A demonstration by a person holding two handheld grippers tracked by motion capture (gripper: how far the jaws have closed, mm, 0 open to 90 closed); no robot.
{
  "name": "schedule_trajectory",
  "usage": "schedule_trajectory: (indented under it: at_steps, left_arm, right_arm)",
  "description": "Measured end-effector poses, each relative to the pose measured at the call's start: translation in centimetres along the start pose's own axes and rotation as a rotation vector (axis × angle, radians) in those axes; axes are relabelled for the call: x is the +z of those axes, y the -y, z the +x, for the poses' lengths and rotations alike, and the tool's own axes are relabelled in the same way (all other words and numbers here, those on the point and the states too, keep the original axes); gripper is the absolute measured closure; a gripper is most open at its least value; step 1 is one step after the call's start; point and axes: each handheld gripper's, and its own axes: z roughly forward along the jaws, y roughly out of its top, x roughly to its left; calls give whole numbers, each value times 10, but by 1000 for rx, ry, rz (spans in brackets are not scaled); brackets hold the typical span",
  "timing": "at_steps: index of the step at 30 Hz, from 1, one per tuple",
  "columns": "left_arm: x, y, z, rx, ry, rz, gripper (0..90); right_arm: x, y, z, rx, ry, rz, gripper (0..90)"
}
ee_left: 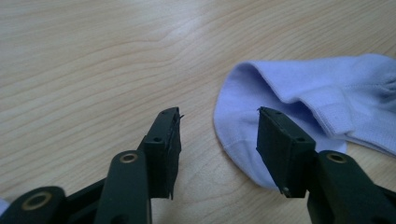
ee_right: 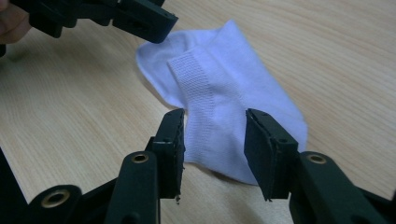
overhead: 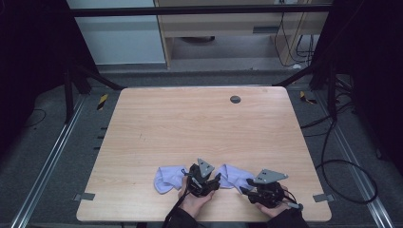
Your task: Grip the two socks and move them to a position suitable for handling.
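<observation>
Lab or test-rig setup, not a home. Bare light-wood tabletop (overhead: 199, 128) with a cable grommet (overhead: 235, 99) near its far edge, sitting on grey carpet (overhead: 45, 156) between metal floor rails (overhead: 47, 164) — hazard-striped tape (overhead: 102, 101) off both far corners. Black frame struts (overhead: 95, 76) around it, loose cables (overhead: 342, 161) on the floor right, an office desk (overhead: 228, 28) behind.

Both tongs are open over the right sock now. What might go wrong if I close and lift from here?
1. The left tongs straddle only the sock's rounded end, so they may pinch the edge and slip off.
2. Both tongs, left and right tongs, crowd this one folded sock; they could collide or tug it apart.
3. The other sock lies close by the left hand and may get dragged.
</observation>
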Motion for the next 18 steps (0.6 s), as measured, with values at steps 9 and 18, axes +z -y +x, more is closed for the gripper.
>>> schedule_trajectory:
  at_steps: [9,18]
  left_arm:
    - [6,3,-6,-4,4,22,630]
    - [6,5,-11,-6,-4,11,807]
  right_arm:
    - [7,1,4,-12,-28,41,636]
    - [12,0,3,-23,-9,75,780]
